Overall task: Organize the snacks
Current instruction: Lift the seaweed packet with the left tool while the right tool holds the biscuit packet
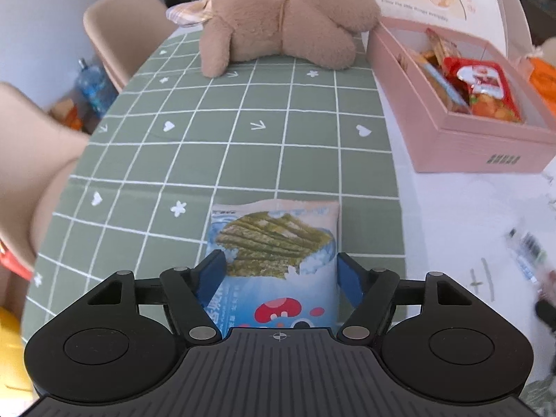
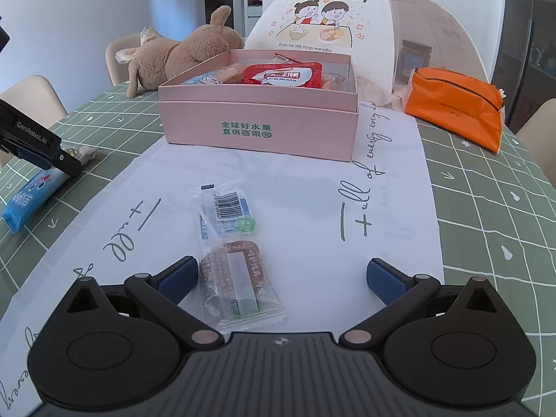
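Snacks lie on table either side of pink box (image 2: 259,128), our landmark. We see left gripper (image 1: 279,271) spread wide around blue seaweed snack packet (image 1: 278,239), pads clear of its edges; packet flat on green checked cloth (image 1: 243,139), left of box. We see right gripper (image 2: 281,278) fully spread over clear-wrapped biscuit packet (image 2: 236,260), gripping nothing; packet on white runner (image 2: 312,191), in front of box. Red packet (image 2: 283,75) sits inside box; plush toy (image 2: 180,57) behind-left, orange pouch (image 2: 455,107) right.
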Available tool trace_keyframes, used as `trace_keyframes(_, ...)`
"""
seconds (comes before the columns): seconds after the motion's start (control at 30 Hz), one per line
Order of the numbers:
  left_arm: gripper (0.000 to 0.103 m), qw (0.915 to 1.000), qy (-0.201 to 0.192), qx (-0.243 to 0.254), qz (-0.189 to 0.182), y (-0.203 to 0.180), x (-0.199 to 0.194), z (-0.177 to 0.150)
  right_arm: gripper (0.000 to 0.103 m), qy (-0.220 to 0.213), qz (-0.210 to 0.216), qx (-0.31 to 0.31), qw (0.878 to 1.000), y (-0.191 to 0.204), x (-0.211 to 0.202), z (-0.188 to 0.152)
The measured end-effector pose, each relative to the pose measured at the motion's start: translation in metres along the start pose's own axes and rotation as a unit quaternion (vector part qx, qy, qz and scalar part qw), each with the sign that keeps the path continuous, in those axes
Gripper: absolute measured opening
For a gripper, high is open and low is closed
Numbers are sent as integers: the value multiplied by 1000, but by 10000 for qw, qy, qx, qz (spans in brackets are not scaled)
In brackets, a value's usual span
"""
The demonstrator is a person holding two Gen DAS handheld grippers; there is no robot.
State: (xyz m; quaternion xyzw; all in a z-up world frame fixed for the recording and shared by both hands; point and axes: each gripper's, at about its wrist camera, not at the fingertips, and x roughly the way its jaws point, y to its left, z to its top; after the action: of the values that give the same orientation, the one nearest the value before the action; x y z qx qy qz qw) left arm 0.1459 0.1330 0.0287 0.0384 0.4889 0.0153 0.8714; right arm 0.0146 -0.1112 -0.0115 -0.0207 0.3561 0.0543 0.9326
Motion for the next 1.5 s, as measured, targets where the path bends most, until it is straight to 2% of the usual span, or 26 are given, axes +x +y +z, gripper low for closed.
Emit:
trace_keyframes(0.1,75,10000,2,54,-17,-1,-1,-2,103,0,3,0,10000,0,0,0)
trace_keyframes(0.17,78,9993,-7,47,-377,-1,-6,-5,103,1,12,1,10000,0,0,0)
trace_keyframes(0.27,75,9957,-154,-122,-902,1,-19,-11,103,8,29,-4,10000,0,-2,-2)
trace_keyframes(0.3,72,9956,-238,-161,-890,2,-24,-13,103,9,35,-8,10000,0,-2,-2)
trace_keyframes(0.4,71,9980,-459,-60,-429,2,-33,-19,103,5,51,-19,10000,0,-4,-4)
trace_keyframes(0.57,73,9991,-73,319,-259,0,-21,-26,103,6,40,-20,10000,0,-4,-4)
trace_keyframes(0.63,79,9985,-59,507,-171,-6,-19,-27,103,6,37,-20,10000,0,-4,-4)
trace_keyframes(0.7,85,9986,-58,439,-288,-7,-16,-24,103,6,41,-20,10000,0,-4,-4)
trace_keyframes(0.77,86,9987,-160,223,-421,0,-15,-21,103,7,41,-21,10000,0,-4,-4)
trace_keyframes(0.87,83,9993,-201,-137,-279,15,-8,-15,103,7,37,-19,10000,0,-4,-4)
trace_keyframes(0.93,85,9996,33,-256,-151,23,3,-13,103,6,37,-19,10000,0,-4,-4)
trace_keyframes(1.0,86,9987,74,-433,-248,31,7,-12,103,6,34,-19,10000,1,-4,-4)
trace_keyframes(1.1,84,9987,131,-432,-229,30,7,-10,103,6,29,-17,10000,1,-4,-4)
trace_keyframes(1.27,83,9979,89,-472,-440,19,-2,-19,103,5,19,-10,10000,2,-4,-5)
trace_keyframes(1.5,84,9946,402,-489,-817,-24,-30,-54,103,189,172,-177,9995,-2,0,3)
